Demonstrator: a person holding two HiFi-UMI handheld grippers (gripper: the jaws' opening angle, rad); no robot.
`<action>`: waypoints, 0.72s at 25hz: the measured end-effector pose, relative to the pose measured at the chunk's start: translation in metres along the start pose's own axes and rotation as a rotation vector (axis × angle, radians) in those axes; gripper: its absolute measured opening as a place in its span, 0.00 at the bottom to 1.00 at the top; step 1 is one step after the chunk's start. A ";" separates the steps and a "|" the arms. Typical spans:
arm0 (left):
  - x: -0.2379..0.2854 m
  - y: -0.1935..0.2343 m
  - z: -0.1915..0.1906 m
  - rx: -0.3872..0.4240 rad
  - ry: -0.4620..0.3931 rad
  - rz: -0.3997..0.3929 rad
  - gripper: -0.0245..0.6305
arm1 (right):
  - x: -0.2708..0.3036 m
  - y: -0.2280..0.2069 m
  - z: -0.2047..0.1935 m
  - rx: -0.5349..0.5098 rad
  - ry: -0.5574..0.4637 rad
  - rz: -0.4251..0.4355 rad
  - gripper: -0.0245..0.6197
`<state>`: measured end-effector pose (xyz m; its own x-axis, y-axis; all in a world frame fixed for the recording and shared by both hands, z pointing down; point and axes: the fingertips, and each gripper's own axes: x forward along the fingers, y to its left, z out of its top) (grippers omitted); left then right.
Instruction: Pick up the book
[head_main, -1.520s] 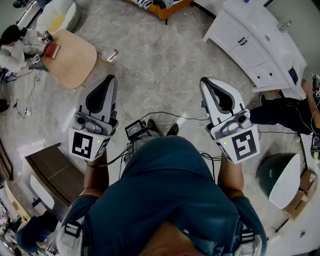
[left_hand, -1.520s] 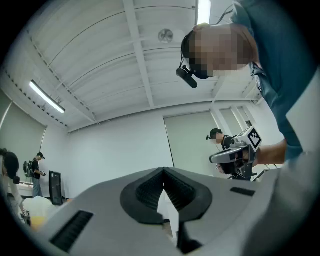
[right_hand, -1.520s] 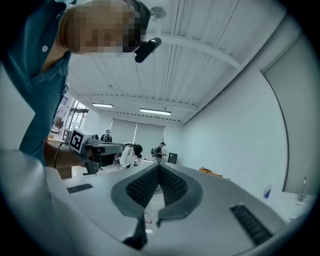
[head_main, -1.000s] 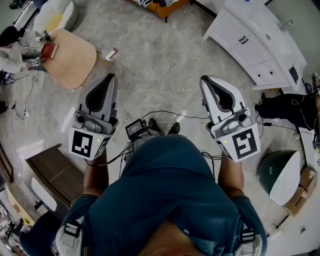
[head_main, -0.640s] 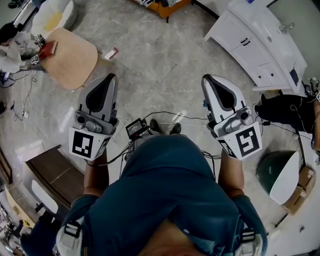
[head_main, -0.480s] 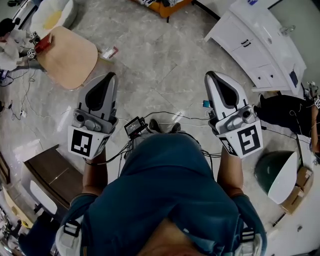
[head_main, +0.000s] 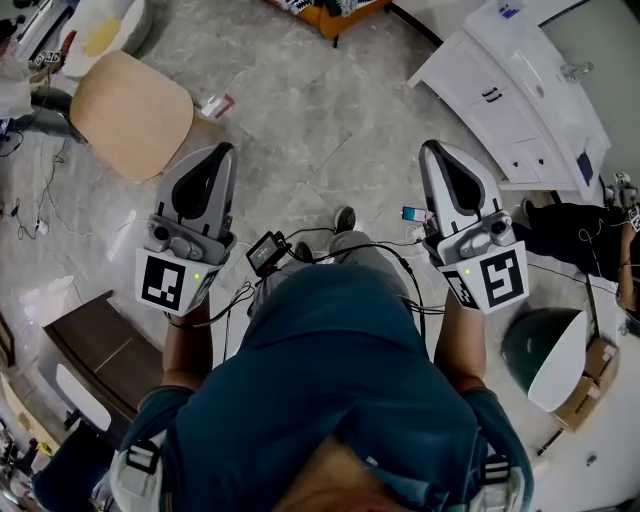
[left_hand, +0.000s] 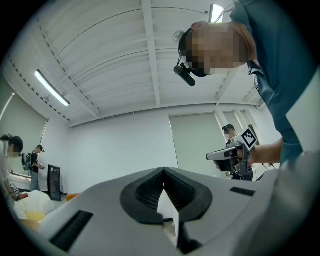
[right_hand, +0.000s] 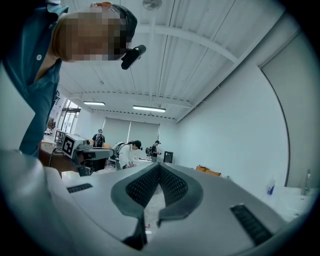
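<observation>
I cannot make out a book for certain. A small flat red-and-white object (head_main: 213, 104) lies on the floor beside a round wooden table (head_main: 130, 112). My left gripper (head_main: 222, 150) and right gripper (head_main: 432, 148) are held out level in front of the person's body, above the tiled floor. Both are shut, their ribbed pads meeting at the tips with nothing between them. In the left gripper view the left gripper (left_hand: 163, 170) points across the room at a white wall. In the right gripper view the right gripper (right_hand: 159, 165) points toward distant people.
A white cabinet (head_main: 520, 90) stands at the upper right, with a seated person (head_main: 585, 225) below it. A dark wooden cabinet (head_main: 95, 350) is at the lower left and a green-and-white shell chair (head_main: 545, 350) at the lower right. Cables trail over the floor near one foot (head_main: 343, 218).
The person has stepped forward, one shoe now ahead. The floor, the round table and the cabinet have shifted in the head view. Both grippers keep their pose and stay shut.
</observation>
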<state>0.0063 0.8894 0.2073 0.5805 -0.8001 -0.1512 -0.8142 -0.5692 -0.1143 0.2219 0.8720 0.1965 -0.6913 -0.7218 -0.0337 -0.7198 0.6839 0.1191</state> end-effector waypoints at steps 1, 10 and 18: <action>0.004 0.002 0.000 0.003 -0.003 0.008 0.04 | 0.003 -0.006 -0.001 0.001 -0.004 0.004 0.06; 0.070 0.018 -0.015 0.044 0.006 0.109 0.04 | 0.037 -0.080 -0.019 0.019 -0.026 0.079 0.06; 0.115 0.023 -0.029 0.026 0.018 0.142 0.04 | 0.063 -0.120 -0.030 0.032 -0.027 0.137 0.06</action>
<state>0.0543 0.7788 0.2154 0.4592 -0.8756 -0.1500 -0.8876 -0.4452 -0.1181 0.2667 0.7418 0.2101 -0.7842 -0.6188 -0.0461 -0.6202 0.7790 0.0927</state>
